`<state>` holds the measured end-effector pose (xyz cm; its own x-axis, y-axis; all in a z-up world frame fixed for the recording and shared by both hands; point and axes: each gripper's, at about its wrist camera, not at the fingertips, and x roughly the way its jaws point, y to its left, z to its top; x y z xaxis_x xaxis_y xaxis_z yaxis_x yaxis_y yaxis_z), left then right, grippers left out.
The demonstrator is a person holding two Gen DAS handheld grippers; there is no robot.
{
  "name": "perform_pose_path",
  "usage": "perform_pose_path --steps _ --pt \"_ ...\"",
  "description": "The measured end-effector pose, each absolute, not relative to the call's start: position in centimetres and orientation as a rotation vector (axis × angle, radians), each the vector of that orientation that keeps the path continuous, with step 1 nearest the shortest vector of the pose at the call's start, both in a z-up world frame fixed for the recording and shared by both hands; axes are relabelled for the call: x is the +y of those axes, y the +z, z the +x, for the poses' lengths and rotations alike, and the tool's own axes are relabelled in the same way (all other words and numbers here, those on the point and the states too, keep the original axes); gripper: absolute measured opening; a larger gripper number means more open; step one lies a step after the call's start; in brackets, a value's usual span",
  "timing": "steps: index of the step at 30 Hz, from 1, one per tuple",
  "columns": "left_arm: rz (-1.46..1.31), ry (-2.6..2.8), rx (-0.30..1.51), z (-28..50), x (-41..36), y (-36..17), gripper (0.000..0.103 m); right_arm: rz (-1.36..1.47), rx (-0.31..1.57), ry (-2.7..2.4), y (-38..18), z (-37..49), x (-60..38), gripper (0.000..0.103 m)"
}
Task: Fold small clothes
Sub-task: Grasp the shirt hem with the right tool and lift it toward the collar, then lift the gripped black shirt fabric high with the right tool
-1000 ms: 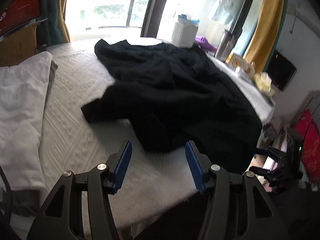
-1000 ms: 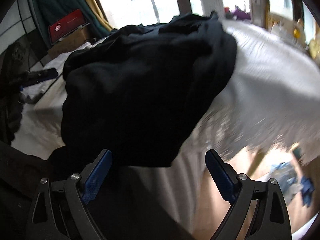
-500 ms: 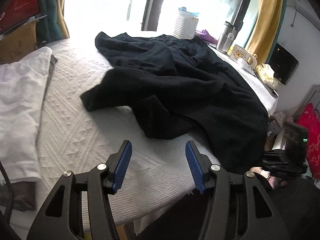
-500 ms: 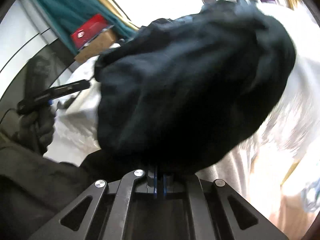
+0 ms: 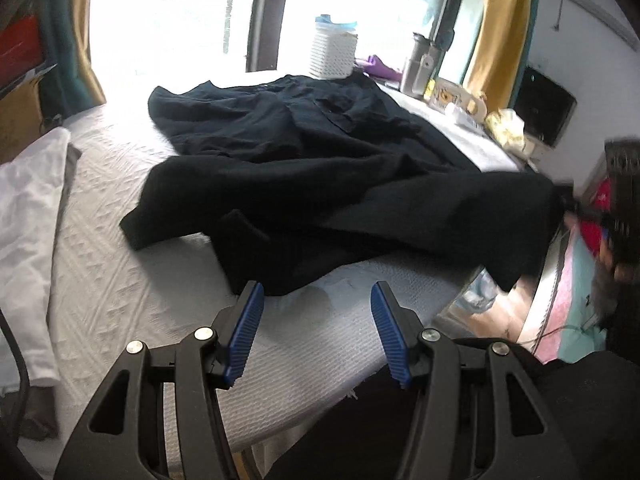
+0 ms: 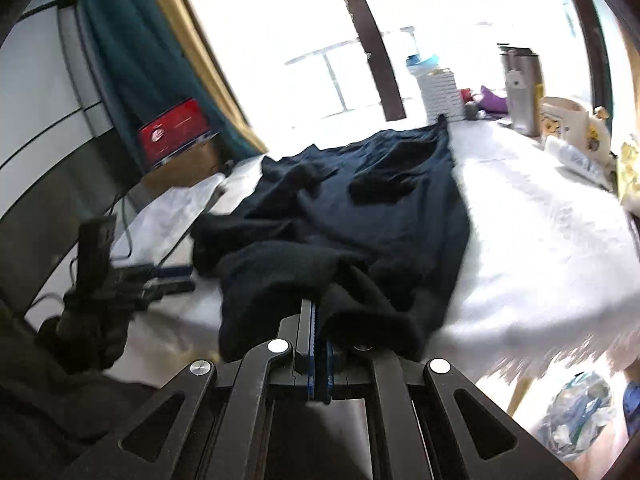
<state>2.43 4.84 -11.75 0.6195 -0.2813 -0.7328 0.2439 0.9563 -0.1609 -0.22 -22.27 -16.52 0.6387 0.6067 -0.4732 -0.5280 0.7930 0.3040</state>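
A black garment (image 5: 320,176) lies crumpled across a white textured table cover (image 5: 112,272). My left gripper (image 5: 316,300) hovers open just short of the garment's near edge, nothing between its blue pads. In the right wrist view the same black garment (image 6: 360,220) stretches away from me, and my right gripper (image 6: 318,312) is shut on its near edge, which is lifted and bunched over the jaws. In the left wrist view, the right gripper (image 5: 620,216) is a blurred dark shape at the table's right corner, where the cloth is pulled up.
A white cloth (image 5: 28,216) lies at the table's left side. At the far end stand a white woven basket (image 5: 334,54), a metal flask (image 5: 416,66) and a mug (image 5: 452,94). The person's gloved hand (image 6: 100,300) holds the left gripper. Clutter lies on the floor (image 6: 576,412).
My right gripper closed on the garment's hanging edge and rose, pulling the cloth up onto the table. The left gripper drifted slightly, staying open.
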Motion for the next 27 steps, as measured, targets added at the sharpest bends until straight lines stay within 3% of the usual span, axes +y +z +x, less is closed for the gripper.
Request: perform_pose_path --steps 8,12,19,20,22,23,24,27 --pt "0.054 -0.345 0.791 4.2 1.5 -10.9 0.056 0.182 0.543 0.614 -14.5 4.1 -24.6 0.003" --pt "0.133 -0.350 0.742 6.4 -0.9 -10.5 0.068 0.188 0.552 0.588 -14.6 7.4 -24.6 0.003" --pt "0.186 -0.267 0.803 10.8 -1.5 -11.6 0.068 0.068 0.601 0.489 -15.7 11.4 -23.1 0.006" --pt "0.171 -0.265 0.805 11.0 -1.2 -11.6 0.068 0.032 0.603 0.473 -15.9 11.6 -22.8 0.011" --pt "0.156 -0.260 0.791 11.4 -0.7 -11.2 0.067 -0.048 0.589 0.418 -16.0 11.2 -22.3 0.037" --pt "0.158 -0.257 0.787 11.4 -0.6 -11.1 0.068 -0.077 0.574 0.403 -16.0 10.9 -22.2 0.082" --pt "0.158 -0.253 0.784 11.5 -0.5 -11.0 0.068 -0.100 0.557 0.395 -16.0 10.5 -22.3 0.103" --pt "0.142 -0.257 0.788 12.0 -0.1 -10.8 0.068 -0.150 0.526 0.380 -15.6 8.9 -22.5 0.103"
